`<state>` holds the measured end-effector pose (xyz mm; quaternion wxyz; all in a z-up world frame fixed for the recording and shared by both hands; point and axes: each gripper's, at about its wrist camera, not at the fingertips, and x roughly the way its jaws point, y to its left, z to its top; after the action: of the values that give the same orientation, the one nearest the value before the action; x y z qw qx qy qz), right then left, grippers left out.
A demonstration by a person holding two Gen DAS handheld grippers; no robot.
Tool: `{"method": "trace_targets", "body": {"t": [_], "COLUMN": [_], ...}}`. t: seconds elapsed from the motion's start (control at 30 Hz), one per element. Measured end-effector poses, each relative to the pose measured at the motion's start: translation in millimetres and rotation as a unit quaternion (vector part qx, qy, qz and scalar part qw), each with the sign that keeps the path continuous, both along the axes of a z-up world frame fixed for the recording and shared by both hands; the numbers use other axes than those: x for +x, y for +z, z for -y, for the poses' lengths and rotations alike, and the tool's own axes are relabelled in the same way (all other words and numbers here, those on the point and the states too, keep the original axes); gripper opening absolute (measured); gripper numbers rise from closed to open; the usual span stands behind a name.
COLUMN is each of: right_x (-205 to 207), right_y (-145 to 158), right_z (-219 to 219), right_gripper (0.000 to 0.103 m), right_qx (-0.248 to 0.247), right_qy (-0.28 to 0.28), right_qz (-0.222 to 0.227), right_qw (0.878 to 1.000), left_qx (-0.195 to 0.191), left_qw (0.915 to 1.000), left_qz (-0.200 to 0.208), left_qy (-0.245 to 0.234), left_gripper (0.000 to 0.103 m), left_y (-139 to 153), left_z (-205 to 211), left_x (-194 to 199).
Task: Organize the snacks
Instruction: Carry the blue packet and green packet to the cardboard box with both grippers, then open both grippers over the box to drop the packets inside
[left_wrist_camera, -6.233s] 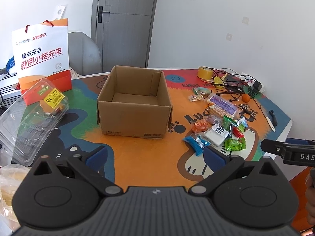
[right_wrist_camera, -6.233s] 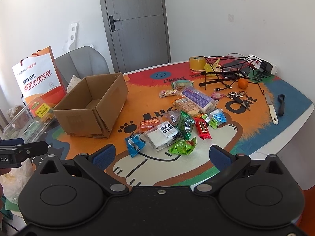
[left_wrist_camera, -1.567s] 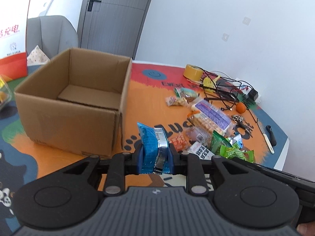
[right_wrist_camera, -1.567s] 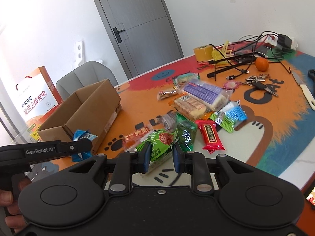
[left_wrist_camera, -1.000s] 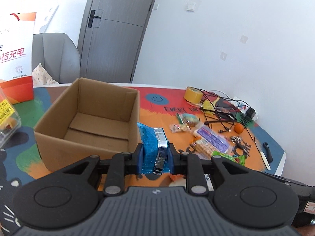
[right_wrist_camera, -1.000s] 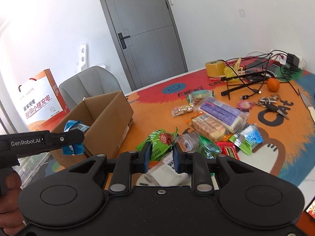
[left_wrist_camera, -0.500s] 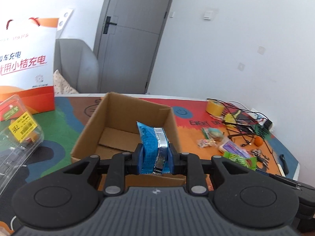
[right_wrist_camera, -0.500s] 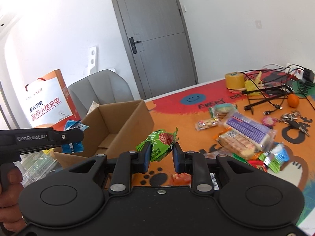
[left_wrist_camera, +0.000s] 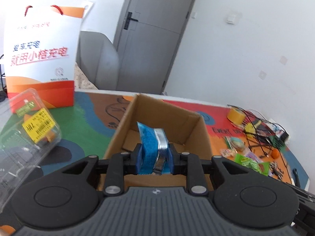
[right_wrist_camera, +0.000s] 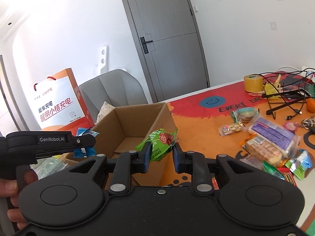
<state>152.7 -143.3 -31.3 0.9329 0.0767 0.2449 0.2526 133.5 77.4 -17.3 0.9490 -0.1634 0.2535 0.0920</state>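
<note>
Over cardboard box (left_wrist_camera: 163, 116): left hand-held gripper (left_wrist_camera: 154, 156) loosening around blue packet (left_wrist_camera: 150, 147); right (right_wrist_camera: 160, 155) pinching green packet (right_wrist_camera: 159, 143).

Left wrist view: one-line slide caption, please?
Left gripper holds a blue snack packet over the open cardboard box.

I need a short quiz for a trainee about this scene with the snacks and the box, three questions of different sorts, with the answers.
1. True or false: the cardboard box already holds several snacks.
2. Which packet is in the right tool? A) green packet B) blue packet C) purple packet
3. What is between the left tool's pads?

Key: 1 false, none is visible inside; 2 A; 3 the blue packet, over the box; its jaws have just been opening.
</note>
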Motion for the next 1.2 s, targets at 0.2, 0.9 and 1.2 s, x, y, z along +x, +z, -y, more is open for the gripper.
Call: {"method": "trace_targets", "body": {"t": [0.2,0.9,1.2], "right_x": [4,3,-4], "right_y": [9,18,9], "right_z": [-13,-32,2], "right_gripper": [0.024,0.065,0.071], "right_qx": [0.008,0.040,0.039], "right_qy": [0.008,0.040,0.000], "right_qz": [0.008,0.000,-0.017], "right_qw": [1.000,0.998,0.999], "left_qx": [-0.008,-0.030,-0.033], "left_qw": [0.9996,0.9974,0.9981], "left_qz": [0.004,-0.013,-0.006], "left_qy": [0.026,0.064,0.052], "left_gripper": [0.048,0.093,0.099], "left_y": [6,-17,-13], "left_z": [-15,-23,-7], "left_x": [-9,-61,-65]}}
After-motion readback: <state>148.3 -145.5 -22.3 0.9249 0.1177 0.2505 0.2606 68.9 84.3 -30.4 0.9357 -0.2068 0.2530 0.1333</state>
